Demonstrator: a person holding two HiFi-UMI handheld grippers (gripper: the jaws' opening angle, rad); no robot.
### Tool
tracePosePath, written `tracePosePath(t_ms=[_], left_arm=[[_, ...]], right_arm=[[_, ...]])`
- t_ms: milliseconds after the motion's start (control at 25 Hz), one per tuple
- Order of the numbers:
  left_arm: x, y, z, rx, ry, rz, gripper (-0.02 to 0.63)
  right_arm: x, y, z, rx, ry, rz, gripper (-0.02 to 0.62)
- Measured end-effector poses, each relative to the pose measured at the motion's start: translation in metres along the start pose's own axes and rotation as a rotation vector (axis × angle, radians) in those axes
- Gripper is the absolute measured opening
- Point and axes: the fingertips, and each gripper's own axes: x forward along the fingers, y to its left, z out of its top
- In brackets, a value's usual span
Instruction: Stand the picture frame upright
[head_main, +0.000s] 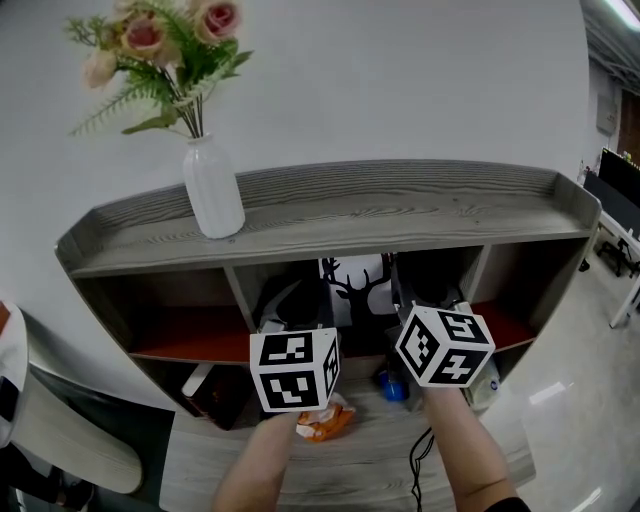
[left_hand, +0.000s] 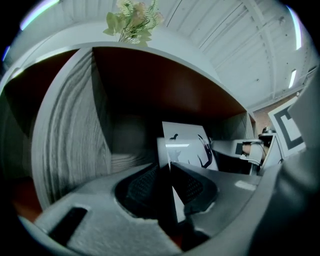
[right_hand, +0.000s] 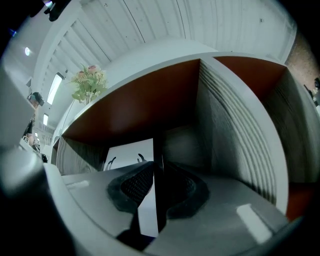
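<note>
L gripper & R gripper are each clamped on a side edge of the picture frame. It sits in the shelf's middle compartment and looks abt upright. Best approach, imo: even grips, no twisting, seat base flat, then release. Vase on top, well apart.

The left gripper and right gripper have pale grey moulded bodies, with black cross-hatched pads set in dark recesses. Each carries a white cube printed with black square markers. A thin black cable runs beside the right forearm.
</note>
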Motion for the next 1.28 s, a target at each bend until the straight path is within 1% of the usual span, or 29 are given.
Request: tracePosePath(t_ms=[640, 840, 1040, 1160, 1280], left_arm=[[0.011, 0.004, -0.001, 0.011, -0.028, 0.032, 0.075], [0.010, 0.004, -0.001, 0.025, -0.029, 0.033, 0.078], [0.010, 0.004, -0.001, 0.058, -0.033, 0.041, 0.080], [0.009, 0.003, 0.000, 0.077, -0.037, 0.047, 0.080], [0.007, 0.002, 0.001, 0.096, -0.045, 0.051, 0.081]], right_arm=[[0.010, -0.003, -0.004, -0.005, -0.001, 0.001, 0.060], [0.010, -0.003, -0.005, -0.035, -0.001, -0.002, 0.060], [0.009, -0.002, -0.007, -0.056, 0.006, -0.012, 0.061], [0.008, -0.001, -0.011, -0.078, 0.019, -0.015, 0.069], [0.006, -0.001, -0.015, -0.082, 0.029, -0.015, 0.100]])
